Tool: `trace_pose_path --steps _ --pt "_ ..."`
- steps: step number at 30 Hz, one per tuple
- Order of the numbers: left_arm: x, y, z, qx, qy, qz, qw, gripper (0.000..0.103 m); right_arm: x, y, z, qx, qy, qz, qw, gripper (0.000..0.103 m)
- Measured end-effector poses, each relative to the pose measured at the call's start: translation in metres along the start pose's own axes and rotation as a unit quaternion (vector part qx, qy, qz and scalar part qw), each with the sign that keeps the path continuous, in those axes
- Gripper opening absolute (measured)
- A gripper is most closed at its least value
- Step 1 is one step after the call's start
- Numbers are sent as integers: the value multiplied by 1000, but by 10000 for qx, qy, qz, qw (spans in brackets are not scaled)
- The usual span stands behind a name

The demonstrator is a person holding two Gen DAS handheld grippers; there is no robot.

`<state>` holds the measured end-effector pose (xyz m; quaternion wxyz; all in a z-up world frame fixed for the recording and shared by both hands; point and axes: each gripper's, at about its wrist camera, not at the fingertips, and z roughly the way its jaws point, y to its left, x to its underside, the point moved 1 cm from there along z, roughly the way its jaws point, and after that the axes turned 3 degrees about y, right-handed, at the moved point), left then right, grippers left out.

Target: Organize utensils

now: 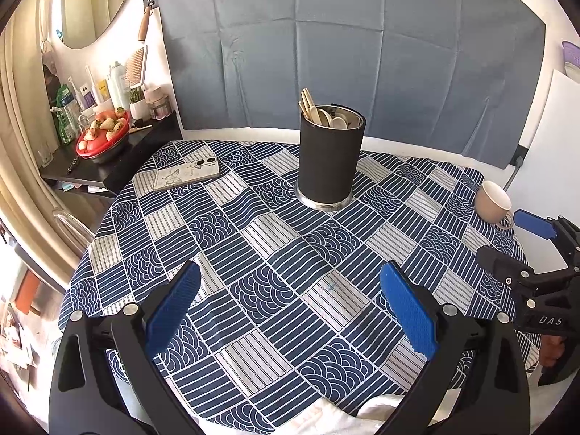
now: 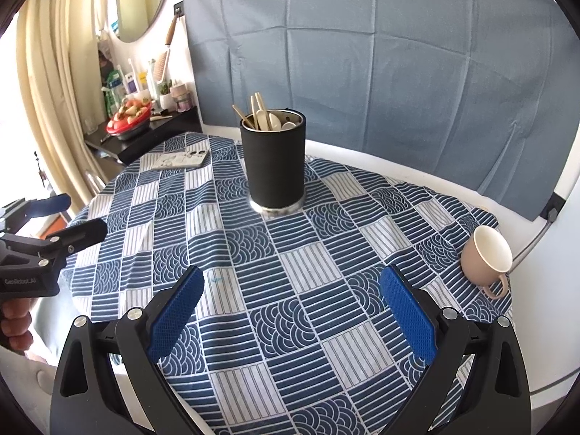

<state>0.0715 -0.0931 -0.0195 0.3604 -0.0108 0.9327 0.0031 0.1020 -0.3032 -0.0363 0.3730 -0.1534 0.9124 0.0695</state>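
Blue-padded left tongs (image 1: 290,311) hang nearest the lens, spread wide and carrying nothing, low over the blue-and-white patchwork cloth covering the round tabletop (image 1: 253,253); the right tongs (image 2: 291,313) are likewise released and empty, so both sit back from the work and leave the middle of the cloth free. Ahead of both tongs, toward the far side of the cloth, stands the tall black cylindrical holder with a steel foot (image 1: 329,161), upright, and it serves as the landmark. Inside it, leaning against the rim, are the pale wooden chopsticks (image 1: 308,103) and cream spoons (image 1: 335,119), handles or bowls poking up where they can be picked out; no utensil lies loose on the cloth, which suggests the sorting is either finished or about to start from the holder. Left of the holder a phone in a white patterned case (image 1: 186,175) lies flat. Right of the holder, near the tabletop's edge, a beige mug with a white inside (image 2: 487,255) lies tipped on its side, mouth facing the tongs. Behind the holder hangs a creased grey-blue sheet (image 1: 362,43).
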Motion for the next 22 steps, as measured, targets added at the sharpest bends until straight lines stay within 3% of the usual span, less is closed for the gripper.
trace_pose_path --steps 22 --pt "3 -7 1 61 32 36 10000 97 0 1 2 -26 -2 1 10000 94"
